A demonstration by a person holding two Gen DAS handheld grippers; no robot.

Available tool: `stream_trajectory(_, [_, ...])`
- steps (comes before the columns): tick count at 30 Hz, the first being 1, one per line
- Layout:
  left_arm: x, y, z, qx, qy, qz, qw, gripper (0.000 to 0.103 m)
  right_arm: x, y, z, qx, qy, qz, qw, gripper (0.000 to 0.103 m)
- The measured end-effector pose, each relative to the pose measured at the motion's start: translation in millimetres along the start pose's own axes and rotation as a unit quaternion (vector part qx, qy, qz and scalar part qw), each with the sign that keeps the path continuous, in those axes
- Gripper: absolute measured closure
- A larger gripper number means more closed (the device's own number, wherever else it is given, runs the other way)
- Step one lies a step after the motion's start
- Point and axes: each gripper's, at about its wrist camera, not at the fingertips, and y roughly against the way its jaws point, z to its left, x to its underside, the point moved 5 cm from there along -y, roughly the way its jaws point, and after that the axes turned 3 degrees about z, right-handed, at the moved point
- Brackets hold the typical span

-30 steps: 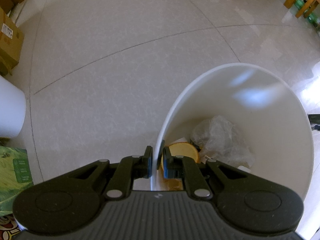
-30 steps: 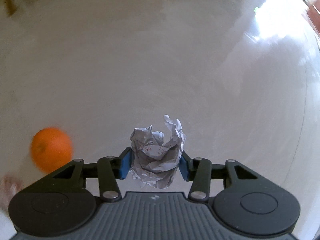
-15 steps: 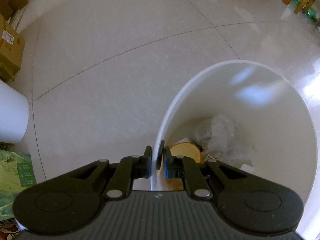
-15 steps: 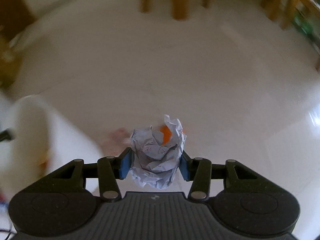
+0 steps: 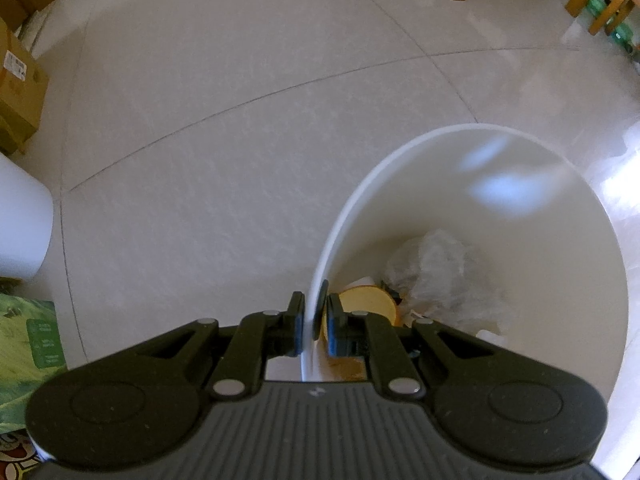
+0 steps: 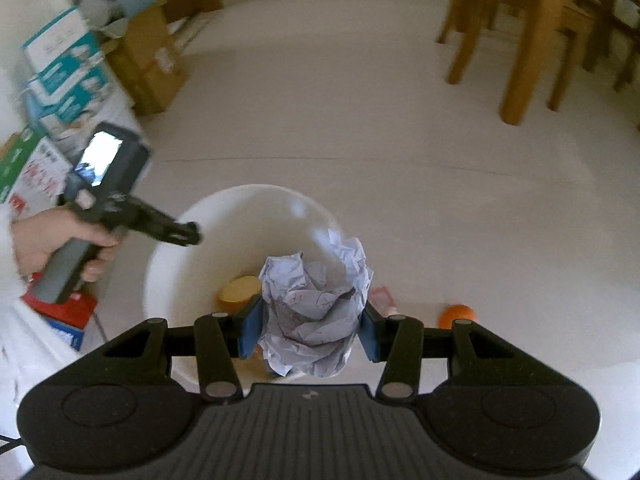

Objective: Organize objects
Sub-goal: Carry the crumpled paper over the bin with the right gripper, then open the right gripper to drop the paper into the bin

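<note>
My left gripper is shut on the near rim of a white round bin and holds it tilted. Inside lie a clear plastic bag and a yellow round lid. My right gripper is shut on a crumpled paper ball and holds it over the bin. The left gripper shows there at the bin's left rim. An orange and a small pink wrapper lie on the floor right of the bin.
Cardboard and printed boxes stack at the left. Wooden chair and table legs stand at the back right. A white container and a green package sit at the left. A red box lies by the hand.
My right gripper has swung with the paper ball from bare floor to above the bin; the orange now lies to its right. The left gripper keeps its hold on the rim.
</note>
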Motion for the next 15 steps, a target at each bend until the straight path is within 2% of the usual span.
stream_trajectory(3, [-0.6,-0.1,0.1,0.000,-0.001,0.000,1.0000,0.094,-3.7,-3.3,17.3,-0.018,0.014,0.002,1.000,0.046])
stream_trajectory(6, [-0.2,-0.6,-0.7,-0.001,-0.001,0.000,1.0000,0.094,-3.9,-8.8,28.9,-0.019,0.033,0.005,0.999,0.033])
stream_trajectory(9, [-0.1,-0.6,-1.1,-0.001,-0.002,-0.001,1.0000,0.094,-2.7,-8.1,33.3,-0.017,0.040,-0.001,0.999,0.026])
stream_trajectory(15, [0.1,-0.2,-0.1,0.002,0.001,0.000,1.0000,0.094,1.4,-12.4,7.5,-0.010,-0.002,-0.010,1.000,0.022])
